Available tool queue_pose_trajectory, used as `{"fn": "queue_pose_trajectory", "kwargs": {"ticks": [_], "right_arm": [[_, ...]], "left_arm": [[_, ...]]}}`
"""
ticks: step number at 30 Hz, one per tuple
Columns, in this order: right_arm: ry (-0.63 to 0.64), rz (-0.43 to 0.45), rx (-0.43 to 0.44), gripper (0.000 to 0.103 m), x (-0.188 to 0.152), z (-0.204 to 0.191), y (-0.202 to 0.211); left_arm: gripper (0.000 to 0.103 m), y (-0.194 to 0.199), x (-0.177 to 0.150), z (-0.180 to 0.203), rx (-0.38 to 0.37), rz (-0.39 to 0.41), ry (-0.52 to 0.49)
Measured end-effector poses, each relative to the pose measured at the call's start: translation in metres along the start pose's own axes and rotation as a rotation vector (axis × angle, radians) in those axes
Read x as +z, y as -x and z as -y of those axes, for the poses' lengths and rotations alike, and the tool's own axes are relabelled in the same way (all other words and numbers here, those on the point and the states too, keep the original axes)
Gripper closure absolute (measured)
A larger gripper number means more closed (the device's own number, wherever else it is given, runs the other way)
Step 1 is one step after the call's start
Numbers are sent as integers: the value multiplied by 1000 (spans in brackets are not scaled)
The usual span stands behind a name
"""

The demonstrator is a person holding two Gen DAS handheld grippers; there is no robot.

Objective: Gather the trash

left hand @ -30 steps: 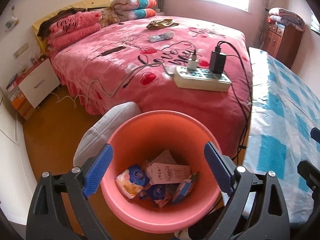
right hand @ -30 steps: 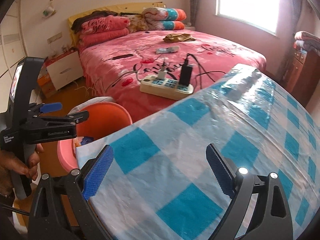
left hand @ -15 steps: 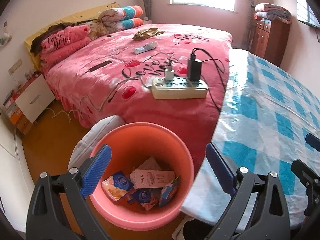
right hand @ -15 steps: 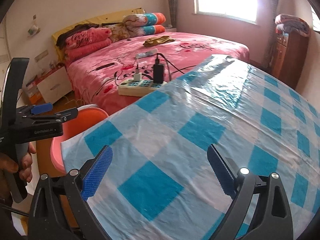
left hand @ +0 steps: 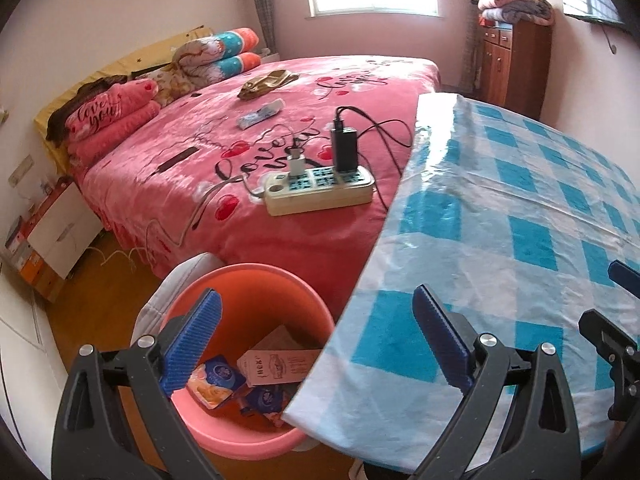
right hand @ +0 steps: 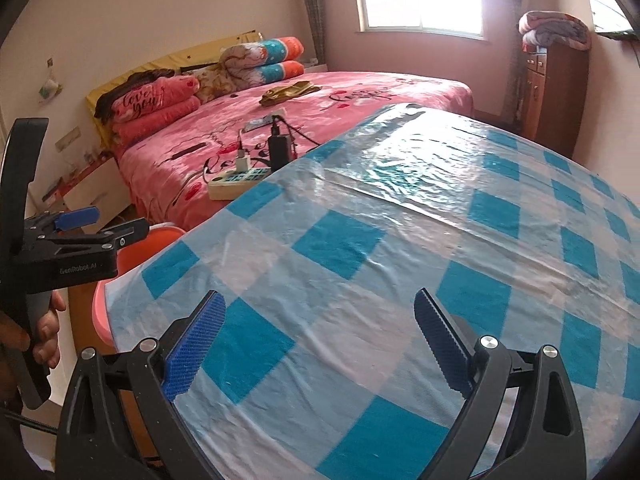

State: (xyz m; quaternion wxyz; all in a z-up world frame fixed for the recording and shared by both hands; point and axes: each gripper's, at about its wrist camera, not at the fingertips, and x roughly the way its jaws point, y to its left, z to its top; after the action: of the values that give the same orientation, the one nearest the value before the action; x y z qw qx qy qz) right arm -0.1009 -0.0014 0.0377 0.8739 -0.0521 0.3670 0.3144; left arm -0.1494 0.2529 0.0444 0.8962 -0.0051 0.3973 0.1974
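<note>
A pink trash bin stands on the floor between the bed and the table, partly under the table edge. It holds several wrappers and a small carton. My left gripper is open and empty, above the bin's right rim and the table corner. My right gripper is open and empty over the blue-checked tablecloth. The bin's rim shows at the left in the right wrist view, below the left gripper.
A pink bed lies behind the bin with a power strip, chargers and cables near its edge, a wrapper and a brown cloth farther back. A white nightstand stands left. A wooden cabinet stands far right.
Both grippers have swung to the right and back from the bin, so the table fills more of both views. Both stay open and empty.
</note>
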Motion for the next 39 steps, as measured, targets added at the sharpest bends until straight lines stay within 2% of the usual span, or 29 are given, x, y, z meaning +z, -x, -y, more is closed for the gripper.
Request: {"fn": "queue_pose_trajectory", "kwargs": {"ticks": [16,39], "right_arm": [[-97,55,-36,9,-7,50,26],[-233,134,-162,9,-20,134,67]], "left_arm": [[6,11,8,61,-52,17,-102],[6,29,19,170,-155,47,-262]]}}
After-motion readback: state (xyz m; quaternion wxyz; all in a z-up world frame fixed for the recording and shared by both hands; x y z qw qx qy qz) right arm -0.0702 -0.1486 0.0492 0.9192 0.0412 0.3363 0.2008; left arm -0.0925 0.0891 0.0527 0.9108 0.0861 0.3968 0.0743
